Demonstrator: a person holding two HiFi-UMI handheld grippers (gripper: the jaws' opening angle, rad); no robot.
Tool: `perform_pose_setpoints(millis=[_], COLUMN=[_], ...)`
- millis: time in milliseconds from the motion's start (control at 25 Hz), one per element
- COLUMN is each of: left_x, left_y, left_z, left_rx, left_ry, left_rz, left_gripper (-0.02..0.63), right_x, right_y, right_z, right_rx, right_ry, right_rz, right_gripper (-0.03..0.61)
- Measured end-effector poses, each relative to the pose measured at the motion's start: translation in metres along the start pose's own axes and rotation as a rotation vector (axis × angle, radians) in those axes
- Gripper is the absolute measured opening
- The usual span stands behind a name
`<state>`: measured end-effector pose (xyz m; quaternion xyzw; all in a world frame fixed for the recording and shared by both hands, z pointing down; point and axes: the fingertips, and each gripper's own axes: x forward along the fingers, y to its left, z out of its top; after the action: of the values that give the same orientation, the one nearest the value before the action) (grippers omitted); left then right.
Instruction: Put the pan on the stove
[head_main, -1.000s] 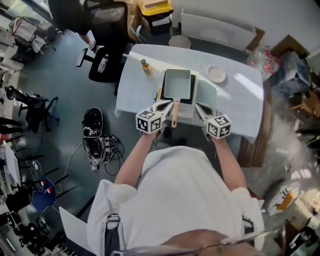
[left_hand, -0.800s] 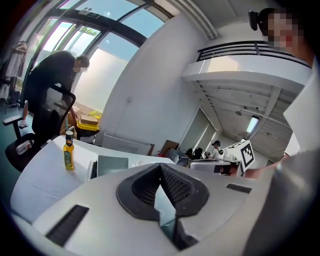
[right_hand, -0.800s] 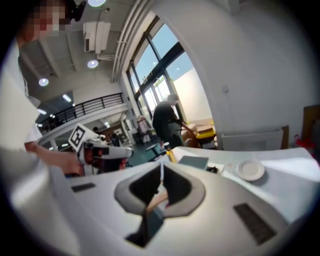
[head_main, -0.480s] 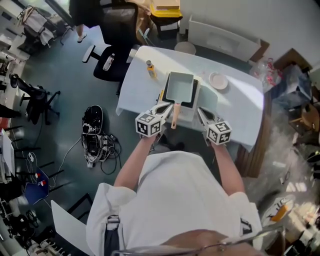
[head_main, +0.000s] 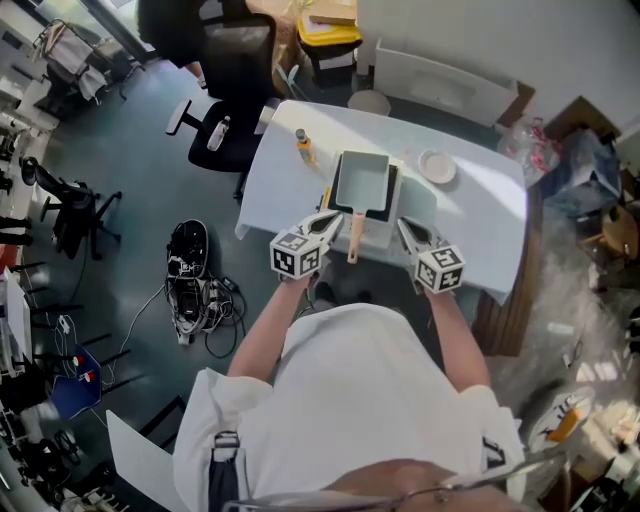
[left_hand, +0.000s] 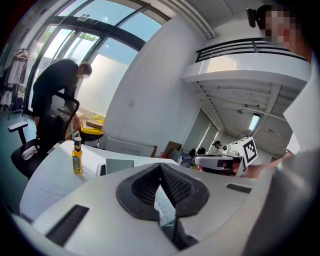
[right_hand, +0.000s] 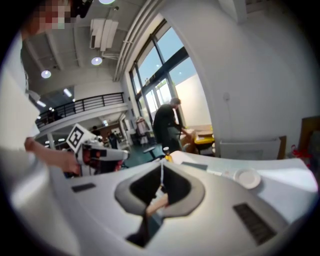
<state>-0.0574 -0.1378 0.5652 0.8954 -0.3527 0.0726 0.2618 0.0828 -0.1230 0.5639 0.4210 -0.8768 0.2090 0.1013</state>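
A rectangular pale-teal pan (head_main: 362, 178) with a wooden handle (head_main: 354, 236) rests on a black-topped stove (head_main: 390, 190) in the middle of the white table (head_main: 470, 205). The handle points toward me. My left gripper (head_main: 334, 214) is shut and empty, just left of the handle. My right gripper (head_main: 403, 223) hangs shut and empty to the right of the handle, near the table's front edge. In the left gripper view the shut left gripper (left_hand: 161, 166) points at the pan (left_hand: 119, 166). In the right gripper view the right gripper (right_hand: 161, 169) is shut too, with the handle (right_hand: 156, 203) showing below its tips.
An oil bottle (head_main: 302, 146) stands at the table's back left and a white plate (head_main: 436, 166) at the back right. An office chair (head_main: 236, 92) and a person are beyond the left corner. Cables and a black bag (head_main: 192, 275) lie on the floor to the left.
Both grippers stay shut beside the pan handle, almost where they were. The head view has shifted slightly, and the person at the back has moved along by the chair.
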Motion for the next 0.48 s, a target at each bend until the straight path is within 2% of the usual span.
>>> perform_pose_setpoints(millis=[480], left_x=[-0.0015], left_y=[0.0006], left_z=[0.0042], left_rx=[-0.009], left_ry=[0.000], left_rz=[-0.018], left_gripper=[0.029], right_x=[0.0036], right_y=[0.0077], right_z=[0.0046], right_rx=[-0.005], right_ry=[-0.007], right_rz=[0.004], right_gripper=[0.032])
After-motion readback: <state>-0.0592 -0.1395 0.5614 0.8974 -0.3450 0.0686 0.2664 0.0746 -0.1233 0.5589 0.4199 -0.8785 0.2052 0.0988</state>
